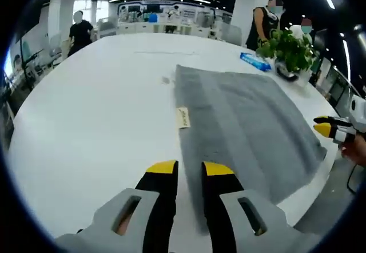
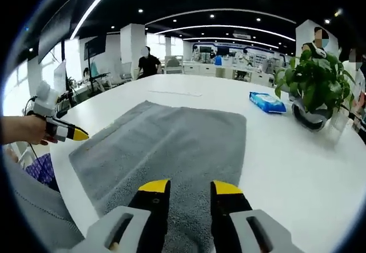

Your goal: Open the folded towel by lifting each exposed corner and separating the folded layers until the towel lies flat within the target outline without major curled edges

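A grey towel [image 1: 240,121] lies spread and mostly flat on the white table [image 1: 103,110], with a small pale label [image 1: 183,117] at its left edge. My left gripper [image 1: 190,170] hovers over the towel's near left edge, open, nothing between its yellow-tipped jaws. In the right gripper view the towel [image 2: 177,144] stretches ahead, and my right gripper [image 2: 190,187] stands open just above its near edge. Each gripper also shows from the other side: the right gripper [image 1: 327,128] past the towel's right edge, the left gripper [image 2: 67,130] in a hand [image 2: 26,130] at the left.
A potted plant [image 2: 317,90] and a blue packet [image 2: 267,102] stand beyond the towel's far right corner. A faint line [image 1: 166,52] is marked on the table past the towel. The table edge [image 1: 320,178] runs close by the towel. People [image 1: 80,31] stand at the back.
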`<state>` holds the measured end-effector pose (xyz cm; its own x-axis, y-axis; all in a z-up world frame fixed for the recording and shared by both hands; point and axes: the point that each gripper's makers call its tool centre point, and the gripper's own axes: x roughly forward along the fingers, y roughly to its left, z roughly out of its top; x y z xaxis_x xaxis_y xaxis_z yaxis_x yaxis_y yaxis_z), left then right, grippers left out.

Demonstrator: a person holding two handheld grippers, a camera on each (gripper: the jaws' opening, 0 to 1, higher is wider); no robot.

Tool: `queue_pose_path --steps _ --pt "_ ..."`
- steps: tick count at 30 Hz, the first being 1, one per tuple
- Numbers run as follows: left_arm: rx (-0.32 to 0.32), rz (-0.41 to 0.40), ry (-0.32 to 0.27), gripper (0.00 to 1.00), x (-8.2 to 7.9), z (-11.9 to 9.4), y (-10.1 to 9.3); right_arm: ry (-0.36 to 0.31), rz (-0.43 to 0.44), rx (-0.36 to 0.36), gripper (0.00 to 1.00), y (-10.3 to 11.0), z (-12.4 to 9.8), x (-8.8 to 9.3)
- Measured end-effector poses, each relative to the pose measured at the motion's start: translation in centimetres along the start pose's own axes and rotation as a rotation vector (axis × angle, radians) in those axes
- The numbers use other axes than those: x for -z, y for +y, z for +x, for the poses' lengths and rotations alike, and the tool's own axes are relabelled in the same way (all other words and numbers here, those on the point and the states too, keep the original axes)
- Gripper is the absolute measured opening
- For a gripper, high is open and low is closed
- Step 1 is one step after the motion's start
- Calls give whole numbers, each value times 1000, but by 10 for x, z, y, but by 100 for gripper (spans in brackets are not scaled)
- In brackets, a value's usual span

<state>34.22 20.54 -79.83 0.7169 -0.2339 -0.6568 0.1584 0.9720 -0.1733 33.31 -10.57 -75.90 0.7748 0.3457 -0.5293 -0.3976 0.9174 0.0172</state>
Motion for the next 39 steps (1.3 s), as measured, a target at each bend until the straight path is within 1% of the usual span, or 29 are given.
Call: queue_pose_path --steps 3,4,6,8,9,11,13,14,17,19,21,24,26,29,30,32,36,39 --pt "-5 10 23 15 6 2 -2 -2 13 6 23 -2 0 0" --pt "-17 4 19 14 6 1 1 0 17 9 23 -3 0 1" --pt "-18 -8 13 14 5 1 1 -1 29 10 23 -4 0 1" --pt "0 -26 15 9 5 2 -2 -4 27 17 22 -6 0 0" --pt "2 -46 18 8 6 1 -1 -11 26 22 22 -7 -1 -1" --pt "-4 -45 23 5 7 1 -1 -17 31 24 21 -8 -2 -3" --pt "-5 -48 27 4 8 1 -1 -12 30 24 20 -8 -2 -2" --pt "-1 -61 31 2 9 0 -1 -9 26 24 20 -8 -2 -1" --pt "-5 -109 34 1 6 -5 -3 -4 17 21 18 -6 -1 0" --pt "2 -122 29 1 4 -7 -7 -3 15 16 17 -5 -1 0" --pt "9 -133 25 1 3 -11 -12 2 9 10 17 -3 0 1" --pt "43 -186 3 1 -3 -11 -21 3 5 3 16 -1 0 0" --pt "57 -202 -9 1 -11 -14 -28 -2 17 -4 16 0 0 -1" --pt "71 -181 -20 1 -18 -18 -40 0 21 -4 16 0 0 1" --pt "79 -165 -30 1 -19 -15 -38 3 26 -6 15 0 0 1" --pt "85 -145 -38 1 -23 -16 -49 -10 49 -12 15 0 -1 -1" --pt "125 -136 -60 1 -31 -19 -68 -10 87 -24 13 1 -1 -1" --pt "154 -106 -63 1 -33 -18 -79 -17 129 -37 12 1 -2 -2"
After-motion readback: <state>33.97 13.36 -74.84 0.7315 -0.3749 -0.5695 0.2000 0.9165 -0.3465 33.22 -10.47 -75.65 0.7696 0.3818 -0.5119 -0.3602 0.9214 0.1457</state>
